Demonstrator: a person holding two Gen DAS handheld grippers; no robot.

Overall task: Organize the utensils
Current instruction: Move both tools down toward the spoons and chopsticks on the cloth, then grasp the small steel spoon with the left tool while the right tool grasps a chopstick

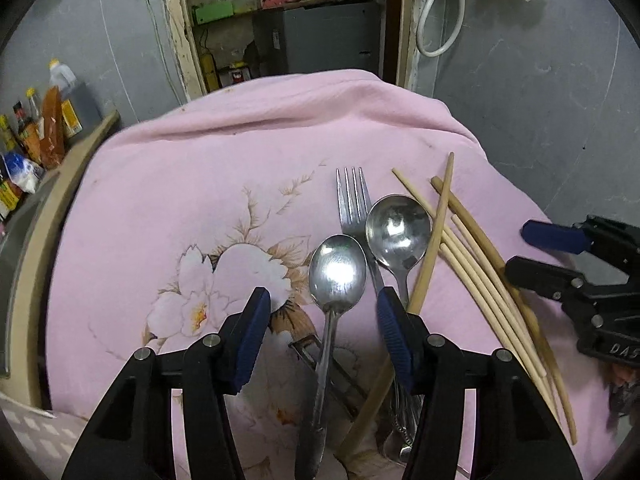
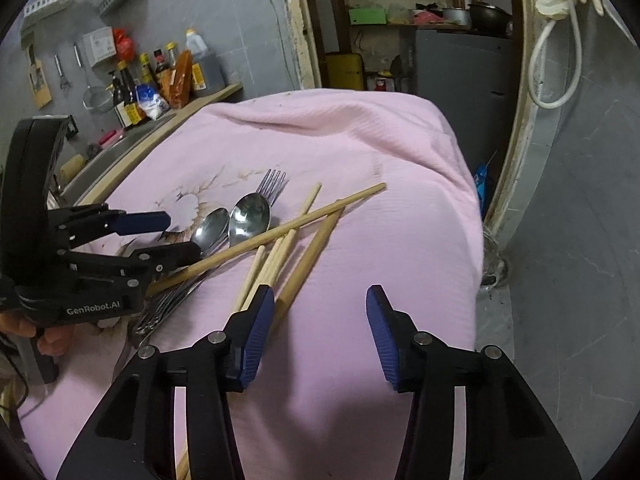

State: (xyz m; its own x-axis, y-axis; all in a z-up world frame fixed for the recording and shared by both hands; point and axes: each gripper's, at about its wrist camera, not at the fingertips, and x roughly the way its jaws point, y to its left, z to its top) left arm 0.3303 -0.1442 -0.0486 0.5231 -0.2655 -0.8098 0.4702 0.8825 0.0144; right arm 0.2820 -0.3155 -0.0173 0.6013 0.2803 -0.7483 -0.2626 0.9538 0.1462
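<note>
On a pink flowered cloth (image 1: 224,168) lie two steel spoons, a smaller one (image 1: 337,272) and a larger one (image 1: 398,232), a fork (image 1: 353,196) and several wooden chopsticks (image 1: 476,256). My left gripper (image 1: 322,304) is open and empty, its jaws on either side of the smaller spoon's neck. My right gripper (image 2: 320,300) is open and empty over the near ends of the chopsticks (image 2: 280,248). It also shows in the left wrist view (image 1: 532,252). The spoons (image 2: 248,212) and the left gripper (image 2: 176,236) show in the right wrist view.
A counter with sauce bottles (image 2: 156,76) and a sink stands to the left. A doorway with shelves (image 1: 288,4) lies behind the table. A white hose (image 2: 560,68) hangs on the grey wall at the right. The cloth drops off at the far and right edges.
</note>
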